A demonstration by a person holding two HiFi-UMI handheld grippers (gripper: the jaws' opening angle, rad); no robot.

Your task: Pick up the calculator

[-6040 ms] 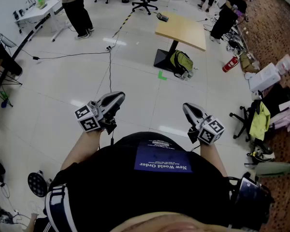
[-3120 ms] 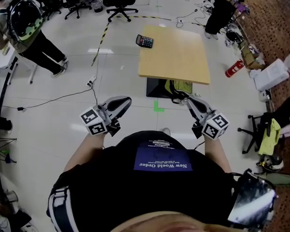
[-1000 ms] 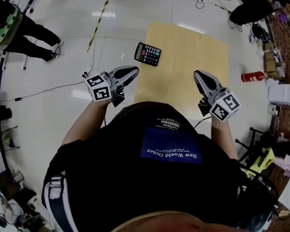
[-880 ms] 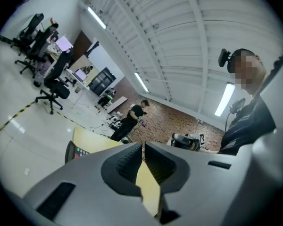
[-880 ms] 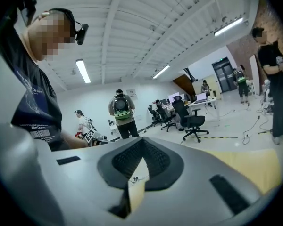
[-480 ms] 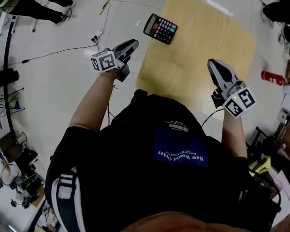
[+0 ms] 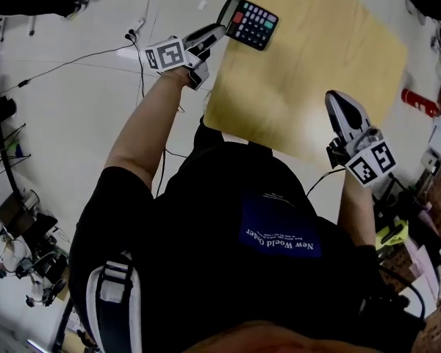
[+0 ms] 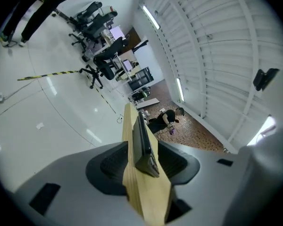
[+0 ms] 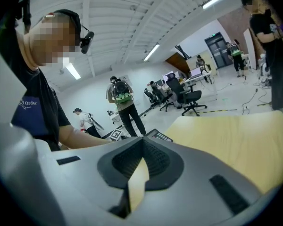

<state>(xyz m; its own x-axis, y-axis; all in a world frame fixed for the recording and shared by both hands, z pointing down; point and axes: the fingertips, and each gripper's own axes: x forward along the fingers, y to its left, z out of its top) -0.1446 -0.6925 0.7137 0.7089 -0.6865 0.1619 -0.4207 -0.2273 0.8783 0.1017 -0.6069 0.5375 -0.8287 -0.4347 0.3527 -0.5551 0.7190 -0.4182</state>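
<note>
A black calculator with coloured keys lies at the far left corner of the light wooden table. My left gripper reaches up to its near left edge. In the left gripper view the calculator and the table edge show edge-on between the jaws, which are opening; the pads stand apart from it. My right gripper hovers over the table's near right part, its fingertips together and nothing in them. In the right gripper view that gripper looks across the table toward the calculator.
A red fire extinguisher lies on the floor right of the table. Cables run over the white floor at left. Office chairs stand further off, and a person with a backpack is in the background.
The table and calculator have come much closer. My left gripper has gone forward and down to the calculator's edge and its jaws have opened. The right gripper has sunk over the table.
</note>
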